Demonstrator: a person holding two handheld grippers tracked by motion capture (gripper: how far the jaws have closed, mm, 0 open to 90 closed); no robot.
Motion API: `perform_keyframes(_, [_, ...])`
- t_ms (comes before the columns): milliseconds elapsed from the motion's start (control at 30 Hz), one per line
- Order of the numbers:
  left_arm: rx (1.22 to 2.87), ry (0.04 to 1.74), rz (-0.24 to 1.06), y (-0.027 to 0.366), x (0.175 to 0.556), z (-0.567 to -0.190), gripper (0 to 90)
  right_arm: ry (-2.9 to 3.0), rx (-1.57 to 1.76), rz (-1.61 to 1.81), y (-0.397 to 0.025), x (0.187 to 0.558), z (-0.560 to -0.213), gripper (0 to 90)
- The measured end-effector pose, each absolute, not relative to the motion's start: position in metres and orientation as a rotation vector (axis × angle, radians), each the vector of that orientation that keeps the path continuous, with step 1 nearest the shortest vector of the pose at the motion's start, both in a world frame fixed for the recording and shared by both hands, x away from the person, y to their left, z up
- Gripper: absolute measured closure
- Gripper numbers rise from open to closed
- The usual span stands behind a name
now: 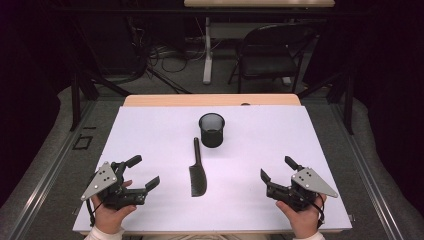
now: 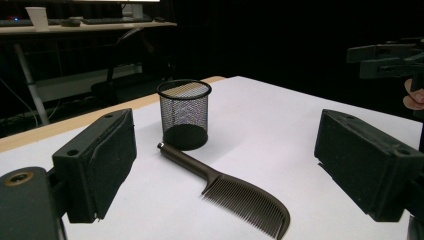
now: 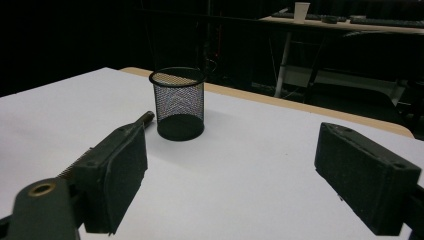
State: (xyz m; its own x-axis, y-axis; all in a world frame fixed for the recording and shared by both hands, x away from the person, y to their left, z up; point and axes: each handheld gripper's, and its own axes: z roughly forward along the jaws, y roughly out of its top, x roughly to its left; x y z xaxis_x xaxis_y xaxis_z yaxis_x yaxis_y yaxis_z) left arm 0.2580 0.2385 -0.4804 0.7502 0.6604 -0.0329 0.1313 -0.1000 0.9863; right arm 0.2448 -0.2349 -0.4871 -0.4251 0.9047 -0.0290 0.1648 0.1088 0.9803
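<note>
Two open grippers, comb (image 1: 198,173) between, untouched

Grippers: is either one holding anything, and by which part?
Nothing is held. The left gripper and right gripper are open, apart from the comb.

no readable text, labels, brands, numbers or signs

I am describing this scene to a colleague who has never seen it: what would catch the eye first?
First, the black mesh cup standing upright on the white table, toward the far side at the middle. Next, the dark comb lying flat just in front of it, its handle end pointing at the cup. Then the two open tools near the front edge, the left tool and the right tool, one on each side of the comb and holding nothing.
</note>
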Motion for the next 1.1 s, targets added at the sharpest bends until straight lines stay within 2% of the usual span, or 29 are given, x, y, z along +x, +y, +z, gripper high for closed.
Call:
perform_keyframes(633, [1.674,0.655,0.492,0.234,0.259,-0.482,12.3,1.761,1.037,1.339,-0.224,0.248,-0.498,14.2])
perform_keyframes(1100, [1.709,0.693,0.424,0.226,0.265,-0.479,15.3,1.779,1.059,1.336,-0.224,0.251,-0.502,14.8])
